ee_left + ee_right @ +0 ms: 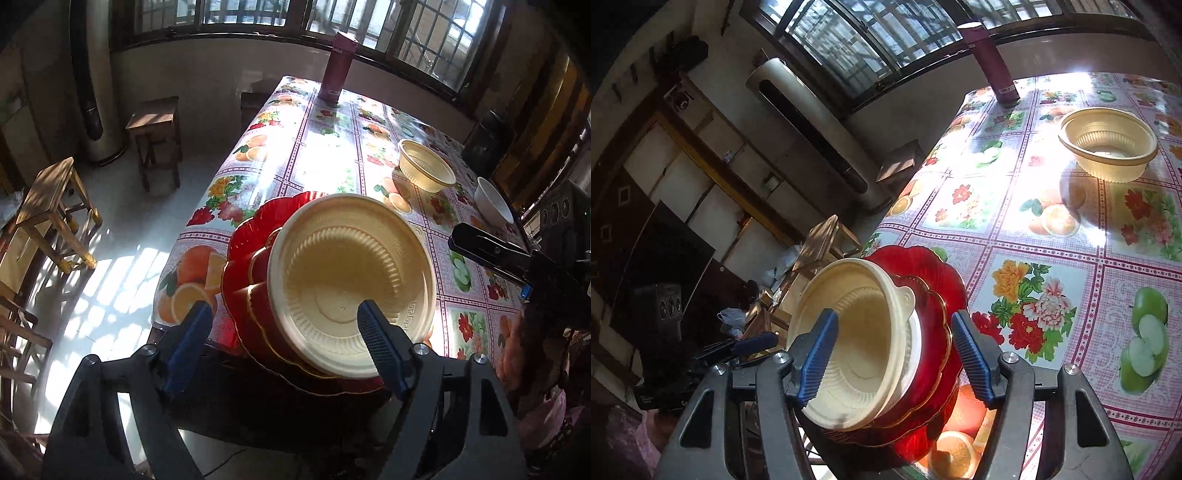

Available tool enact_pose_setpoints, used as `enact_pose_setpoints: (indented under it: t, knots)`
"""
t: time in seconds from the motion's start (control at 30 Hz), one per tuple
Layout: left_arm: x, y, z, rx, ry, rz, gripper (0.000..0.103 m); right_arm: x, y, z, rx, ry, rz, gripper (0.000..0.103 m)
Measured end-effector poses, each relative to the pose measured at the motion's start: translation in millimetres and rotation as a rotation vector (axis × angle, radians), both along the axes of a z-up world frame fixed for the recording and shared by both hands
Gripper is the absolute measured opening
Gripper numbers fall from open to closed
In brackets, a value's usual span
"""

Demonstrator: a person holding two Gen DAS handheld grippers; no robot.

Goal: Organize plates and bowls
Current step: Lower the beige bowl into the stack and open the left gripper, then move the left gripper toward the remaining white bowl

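Left wrist view: the left gripper [282, 315] has its jaws spread wide, released, one finger left of the stack and the other over the inside of the cream bowl [351, 288]. That bowl sits on top of the red plates [240, 258], which lie stacked at the near corner of the table [325, 155]. Farther along the table stands a second cream bowl [424, 166], and a white bowl [493, 203] lies near the right edge. A maroon bottle [338, 66] stands upright at the far end. The right gripper [484, 251] shows at the right side; I cannot tell its state from here.

Right wrist view: the right gripper [895, 356] is also released, jaws apart on either side of the cream bowl [857, 347] and red plates [934, 314], not pinching them. The second cream bowl [1108, 147] stands well apart, with the bottle [993, 62] beyond it
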State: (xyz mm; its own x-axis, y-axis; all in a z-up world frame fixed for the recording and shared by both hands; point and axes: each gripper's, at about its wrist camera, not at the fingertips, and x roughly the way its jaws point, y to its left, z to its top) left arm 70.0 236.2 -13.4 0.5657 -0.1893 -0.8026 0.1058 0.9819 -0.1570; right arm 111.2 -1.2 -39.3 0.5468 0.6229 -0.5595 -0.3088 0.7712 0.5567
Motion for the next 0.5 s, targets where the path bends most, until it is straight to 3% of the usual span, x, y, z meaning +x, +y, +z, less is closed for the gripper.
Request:
enact_pose_setpoints:
  t: [0.07, 0.13, 0.17, 0.2, 0.33, 0.5]
  knots:
    - [-12, -6, 17, -0.006, -0.089, 0.007, 0.085, -6, -23, 7, 0.018, -0.04, -0.025, 0.072]
    - [-21, -18, 33, -0.058, -0.177, -0.007, 0.093, -14, -51, 12, 0.027, -0.082, -0.072, 0.075]
    - [-24, -28, 38, -0.087, -0.2, -0.021, 0.103, -17, -65, 13, 0.032, -0.098, -0.096, 0.079]
    - [-26, -39, 43, -0.124, -0.22, -0.048, 0.103, -21, -82, 14, 0.037, -0.112, -0.123, 0.08]
    - [-25, -92, 50, -0.244, -0.238, -0.163, 0.103, -35, -145, 14, 0.038, -0.146, -0.246, 0.081]
    - [-14, -168, 44, -0.256, -0.21, -0.278, 0.103, -48, -223, 7, 0.061, -0.133, -0.392, 0.083]
